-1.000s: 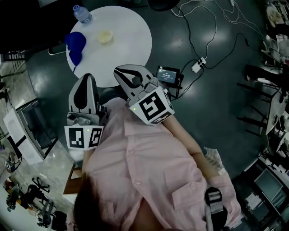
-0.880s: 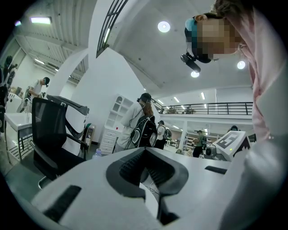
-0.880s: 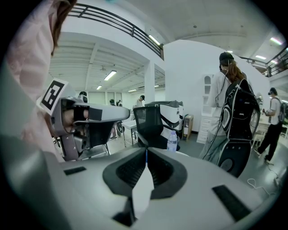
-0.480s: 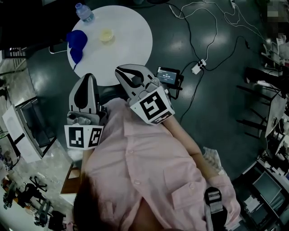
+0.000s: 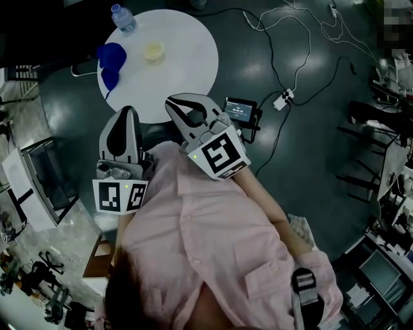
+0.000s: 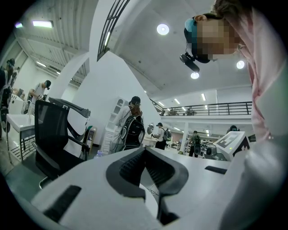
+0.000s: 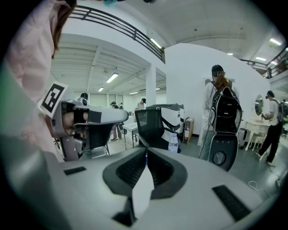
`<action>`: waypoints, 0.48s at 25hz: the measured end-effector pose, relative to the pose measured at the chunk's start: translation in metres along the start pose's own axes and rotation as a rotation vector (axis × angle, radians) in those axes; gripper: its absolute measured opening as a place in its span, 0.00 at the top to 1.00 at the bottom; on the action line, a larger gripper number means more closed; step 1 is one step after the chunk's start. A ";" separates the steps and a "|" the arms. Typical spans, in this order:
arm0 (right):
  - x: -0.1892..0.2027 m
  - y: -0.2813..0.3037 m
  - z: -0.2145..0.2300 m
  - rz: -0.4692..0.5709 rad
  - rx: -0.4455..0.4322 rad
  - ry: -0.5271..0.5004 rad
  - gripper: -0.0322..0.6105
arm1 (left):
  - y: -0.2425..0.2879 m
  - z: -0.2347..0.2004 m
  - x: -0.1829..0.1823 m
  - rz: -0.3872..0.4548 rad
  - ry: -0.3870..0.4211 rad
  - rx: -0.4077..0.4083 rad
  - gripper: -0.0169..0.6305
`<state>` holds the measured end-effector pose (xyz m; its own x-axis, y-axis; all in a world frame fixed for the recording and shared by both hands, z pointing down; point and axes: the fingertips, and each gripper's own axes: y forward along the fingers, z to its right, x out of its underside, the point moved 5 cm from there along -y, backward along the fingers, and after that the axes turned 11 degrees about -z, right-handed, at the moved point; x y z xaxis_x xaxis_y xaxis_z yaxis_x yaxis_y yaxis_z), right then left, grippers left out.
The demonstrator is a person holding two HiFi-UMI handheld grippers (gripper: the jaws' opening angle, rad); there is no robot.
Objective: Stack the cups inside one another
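Blue cups (image 5: 110, 63) lie at the left edge of the round white table (image 5: 190, 61), partly over the rim. A small pale cup (image 5: 153, 51) stands upright near the table's middle. My left gripper (image 5: 125, 109) is held close to the person's chest, short of the table's near edge, with its jaws shut and nothing between them. Beside it, my right gripper (image 5: 171, 101) is also shut and empty, its tips just over the table's near rim. In the left gripper view the closed tips of the left gripper (image 6: 145, 150) meet. In the right gripper view the right gripper (image 7: 146, 152) is closed too.
A water bottle (image 5: 122, 17) stands at the table's far left edge, also visible as the bottle (image 7: 173, 143). A small screen device (image 5: 240, 108) and cables with a power strip (image 5: 284, 97) lie on the dark floor to the right. An office chair (image 6: 56, 134) and standing people (image 7: 222, 117) are around.
Both grippers stay where they were, still shut. Only the head view has drifted slightly, so the table sits a little further right in the picture.
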<state>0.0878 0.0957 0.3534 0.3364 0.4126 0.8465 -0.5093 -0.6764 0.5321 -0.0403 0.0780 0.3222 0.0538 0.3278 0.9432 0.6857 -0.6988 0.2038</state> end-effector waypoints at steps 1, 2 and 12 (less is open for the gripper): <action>0.000 0.000 0.000 0.003 0.000 0.000 0.90 | 0.000 0.000 0.000 0.001 0.002 -0.001 0.95; 0.000 0.001 0.001 0.004 0.000 0.002 0.90 | 0.000 0.000 0.000 0.001 0.004 -0.001 0.95; 0.002 0.000 0.002 0.008 -0.001 -0.003 0.90 | 0.001 0.003 0.000 0.003 0.019 -0.006 0.95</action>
<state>0.0899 0.0953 0.3546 0.3348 0.4052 0.8507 -0.5127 -0.6791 0.5253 -0.0376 0.0793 0.3220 0.0423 0.3139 0.9485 0.6815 -0.7033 0.2023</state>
